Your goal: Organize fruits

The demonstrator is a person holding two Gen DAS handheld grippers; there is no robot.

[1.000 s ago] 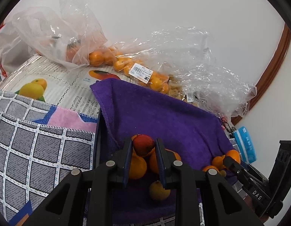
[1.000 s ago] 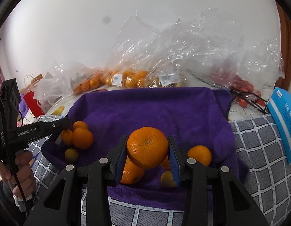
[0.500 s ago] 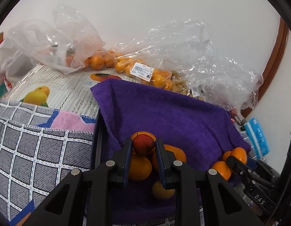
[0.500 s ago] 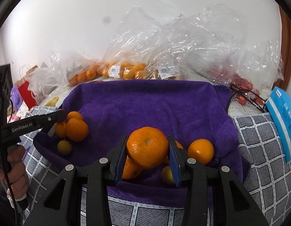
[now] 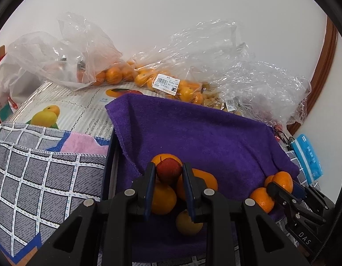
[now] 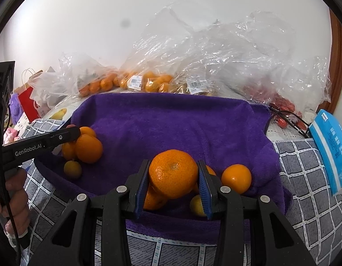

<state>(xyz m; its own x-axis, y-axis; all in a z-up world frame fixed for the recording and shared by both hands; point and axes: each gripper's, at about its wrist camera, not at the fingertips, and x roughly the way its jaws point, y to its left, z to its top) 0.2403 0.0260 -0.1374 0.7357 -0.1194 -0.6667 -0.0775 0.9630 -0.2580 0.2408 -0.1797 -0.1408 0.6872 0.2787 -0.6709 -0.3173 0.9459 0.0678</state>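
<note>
Left gripper (image 5: 168,173) pinched small red fruit (image 5: 169,170); right gripper (image 6: 173,181) clamped large orange (image 6: 173,173), both over purple towel (image 6: 171,122).

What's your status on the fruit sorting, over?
Left gripper shut on small red fruit. Right gripper shut on large orange. Both over purple towel; loose oranges beneath, nothing blocking.
</note>
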